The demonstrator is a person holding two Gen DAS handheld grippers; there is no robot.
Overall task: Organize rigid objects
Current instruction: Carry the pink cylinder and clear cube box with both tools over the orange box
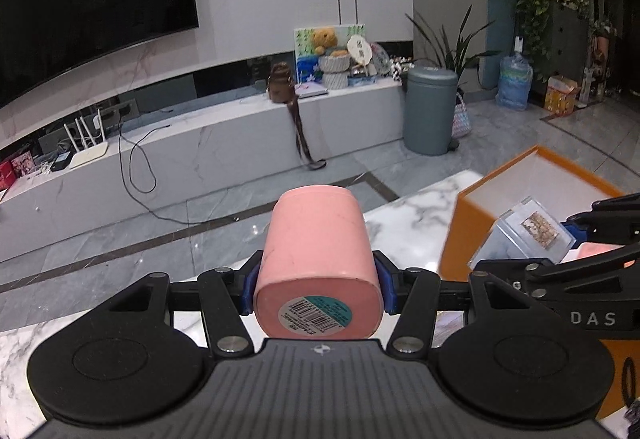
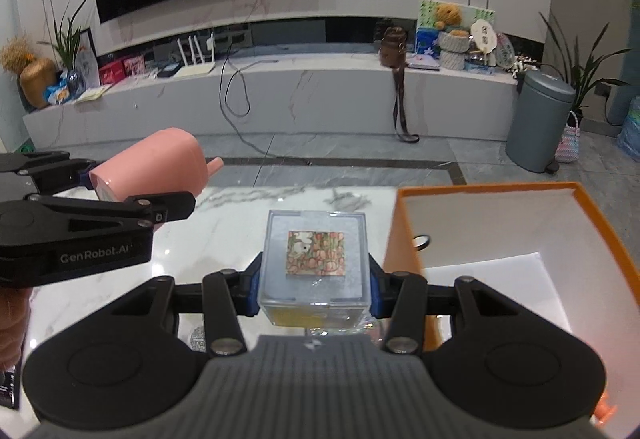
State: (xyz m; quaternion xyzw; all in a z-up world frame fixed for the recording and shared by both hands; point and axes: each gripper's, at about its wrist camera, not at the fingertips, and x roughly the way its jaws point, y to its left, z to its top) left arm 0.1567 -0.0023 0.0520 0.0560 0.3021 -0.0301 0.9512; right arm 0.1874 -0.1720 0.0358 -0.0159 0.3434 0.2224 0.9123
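Observation:
My left gripper (image 1: 316, 289) is shut on a pink cup (image 1: 318, 259), held on its side above the marble table with its barcode-stickered base toward the camera. The pink cup (image 2: 156, 169) shows at the left of the right wrist view, its handle pointing right. My right gripper (image 2: 316, 287) is shut on a clear plastic cube (image 2: 314, 267) with a floral picture on top. That cube (image 1: 528, 235) appears in the left wrist view over the orange box (image 1: 472, 223). The orange box (image 2: 520, 195), white inside, stands open at the right.
The white marble table (image 2: 224, 231) lies under both grippers. Beyond its far edge is grey tiled floor, a low TV bench with a cable hanging down, and a grey bin (image 2: 540, 119). A small ring-shaped item (image 2: 420, 241) lies inside the box.

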